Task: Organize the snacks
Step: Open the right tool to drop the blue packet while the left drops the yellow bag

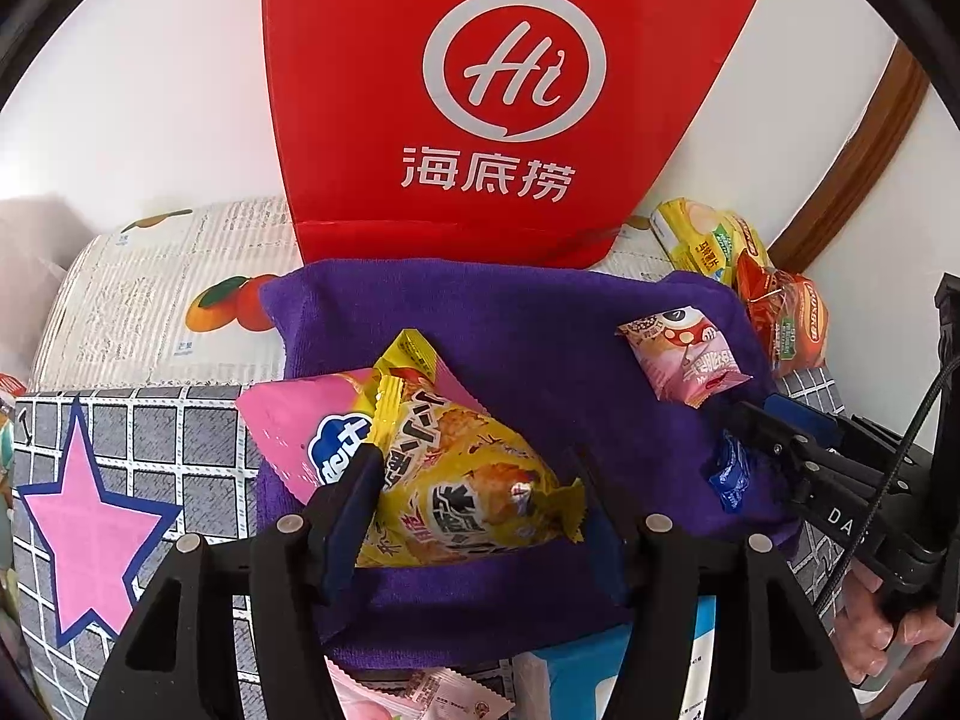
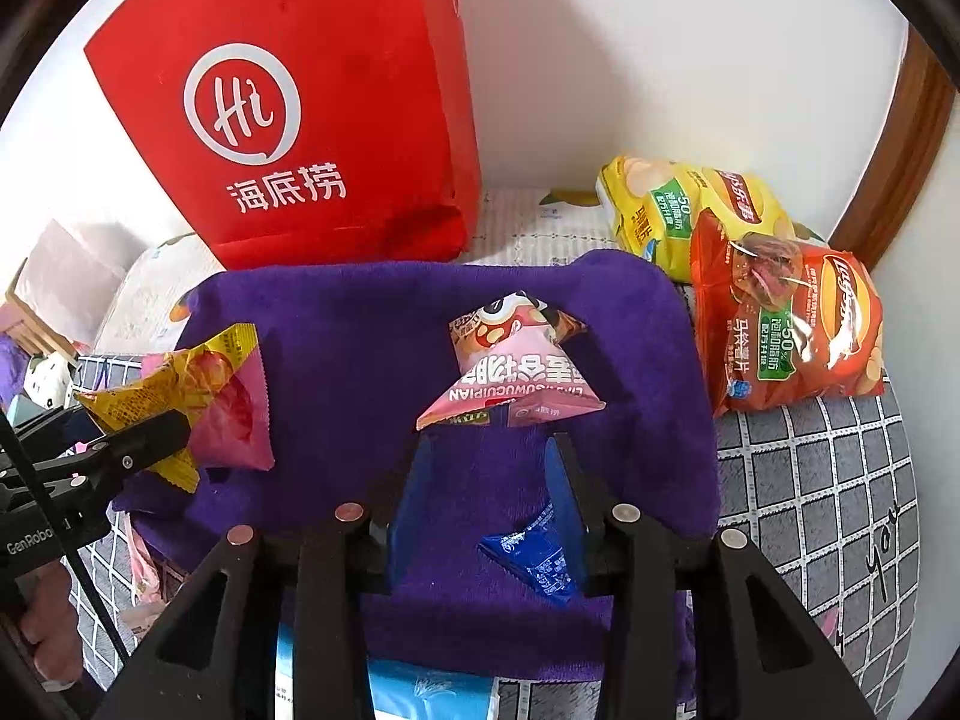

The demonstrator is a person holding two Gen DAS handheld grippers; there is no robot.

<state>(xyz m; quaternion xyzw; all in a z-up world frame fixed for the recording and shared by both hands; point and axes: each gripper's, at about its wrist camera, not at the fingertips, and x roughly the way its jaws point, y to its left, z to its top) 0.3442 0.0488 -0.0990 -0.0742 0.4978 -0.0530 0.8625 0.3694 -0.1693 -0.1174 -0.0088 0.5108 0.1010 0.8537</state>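
Observation:
A purple towel (image 1: 516, 336) (image 2: 372, 324) lies on the table in front of a red paper bag (image 1: 498, 96) (image 2: 312, 120). My left gripper (image 1: 480, 474) is open around a yellow snack pack (image 1: 462, 480) that lies on a pink snack pack (image 1: 300, 426); both show at the left in the right wrist view (image 2: 198, 396). My right gripper (image 2: 489, 468) is open over the towel, just short of a pink triangular snack pack (image 2: 516, 360) (image 1: 684, 354). A small blue packet (image 2: 540, 558) (image 1: 729, 474) lies by its right finger.
A yellow chip bag (image 2: 684, 210) (image 1: 708, 234) and a red chip bag (image 2: 786, 324) (image 1: 786, 312) lie at the right by the wall. A grid-patterned cloth with a pink star (image 1: 90, 528) covers the table. More packets (image 1: 420, 690) lie near the front edge.

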